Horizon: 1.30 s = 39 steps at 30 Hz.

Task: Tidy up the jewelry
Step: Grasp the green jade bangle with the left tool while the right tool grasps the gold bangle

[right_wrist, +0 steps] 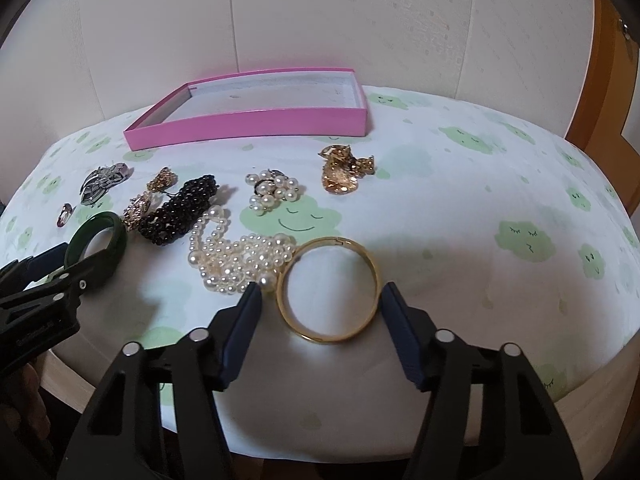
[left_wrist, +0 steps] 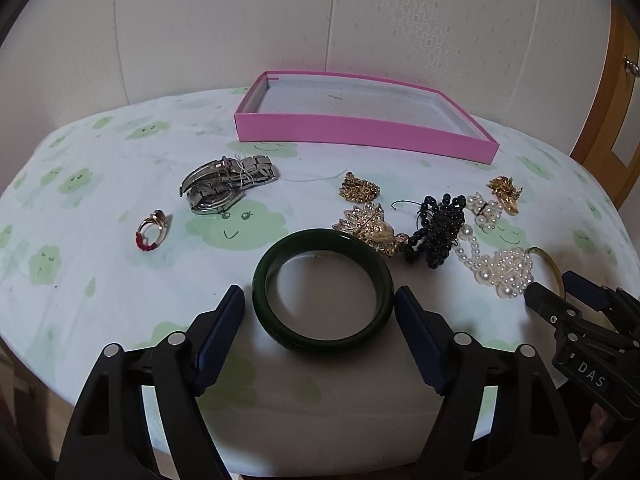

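A dark green bangle point(left_wrist: 324, 332) lies flat on the cloud-print cloth. My left gripper point(left_wrist: 320, 296) stands open with one finger on each side of it, close to its rim. A thin gold bangle point(right_wrist: 326, 338) lies between the open fingers of my right gripper point(right_wrist: 322, 292), whose left fingertip point(right_wrist: 252, 294) sits against a heap of pearl strands point(right_wrist: 236, 258). At the back stands a shallow pink tray point(left_wrist: 360, 132) with a bare grey floor. The right wrist view also shows the left gripper point(right_wrist: 74, 258) around the green bangle point(right_wrist: 118, 236).
Loose on the cloth: a steel watch point(left_wrist: 228, 186), a gold ring point(left_wrist: 152, 230), a gold leaf brooch point(left_wrist: 372, 228), a gold chain point(left_wrist: 360, 188), black beads point(left_wrist: 440, 232), pearl earrings point(right_wrist: 274, 192), an amber brooch point(right_wrist: 344, 172). The table's front edge runs below both grippers; a wooden door point(left_wrist: 624, 120) stands at the right.
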Tool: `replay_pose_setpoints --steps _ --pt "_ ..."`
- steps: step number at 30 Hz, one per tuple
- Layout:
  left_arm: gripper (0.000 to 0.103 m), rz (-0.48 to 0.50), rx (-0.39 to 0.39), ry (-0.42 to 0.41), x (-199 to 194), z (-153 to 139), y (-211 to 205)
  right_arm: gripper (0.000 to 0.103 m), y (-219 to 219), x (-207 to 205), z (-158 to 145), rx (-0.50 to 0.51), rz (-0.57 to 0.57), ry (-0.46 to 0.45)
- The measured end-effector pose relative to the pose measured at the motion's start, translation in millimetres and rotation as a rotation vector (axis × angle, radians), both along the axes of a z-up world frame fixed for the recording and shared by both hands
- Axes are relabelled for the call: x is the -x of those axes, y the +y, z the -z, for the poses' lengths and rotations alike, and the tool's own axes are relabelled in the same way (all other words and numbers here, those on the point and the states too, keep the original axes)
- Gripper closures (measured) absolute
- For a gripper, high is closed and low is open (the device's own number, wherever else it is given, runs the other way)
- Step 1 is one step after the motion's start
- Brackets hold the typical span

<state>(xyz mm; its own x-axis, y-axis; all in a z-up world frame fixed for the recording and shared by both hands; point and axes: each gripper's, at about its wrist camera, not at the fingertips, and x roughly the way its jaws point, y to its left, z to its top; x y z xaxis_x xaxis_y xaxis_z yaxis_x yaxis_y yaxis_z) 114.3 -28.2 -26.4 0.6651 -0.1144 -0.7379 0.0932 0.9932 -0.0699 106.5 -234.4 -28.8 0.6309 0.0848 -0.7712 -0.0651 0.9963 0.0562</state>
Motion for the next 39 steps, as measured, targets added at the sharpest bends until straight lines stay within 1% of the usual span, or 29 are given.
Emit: replay_pose_setpoints --steps 1,2,13,23,31,36,38,39 --pt "0.031 -0.001 0.000 -0.002 0 0 0 0.049 1 0 0 0.001 -0.005 -0.002" --pt "0.031 -0.002 0.002 -0.003 0 0 1 0.051 2 1 -1 0.001 -0.008 -0.003" --pt "0.031 -0.001 0.010 -0.014 11 0 0 0.051 -3 8 -1 -0.010 0.022 0.000" --pt "0.031 -0.015 0.018 -0.020 20 -1 -1 0.051 -6 16 -9 -0.006 0.048 -0.027" --pt "0.031 -0.011 0.021 -0.043 25 -8 -3 0.051 -7 18 -12 -0.002 0.053 -0.038" --pt "0.031 -0.005 0.024 -0.039 26 -8 -3 0.051 -6 16 -7 -0.001 0.046 -0.009" --pt "0.031 -0.003 0.021 -0.037 26 -7 -3 0.051 -9 14 -4 -0.015 0.052 0.007" --pt "0.031 -0.001 0.021 -0.035 25 -6 -4 0.050 -11 12 -3 -0.039 0.052 0.024"
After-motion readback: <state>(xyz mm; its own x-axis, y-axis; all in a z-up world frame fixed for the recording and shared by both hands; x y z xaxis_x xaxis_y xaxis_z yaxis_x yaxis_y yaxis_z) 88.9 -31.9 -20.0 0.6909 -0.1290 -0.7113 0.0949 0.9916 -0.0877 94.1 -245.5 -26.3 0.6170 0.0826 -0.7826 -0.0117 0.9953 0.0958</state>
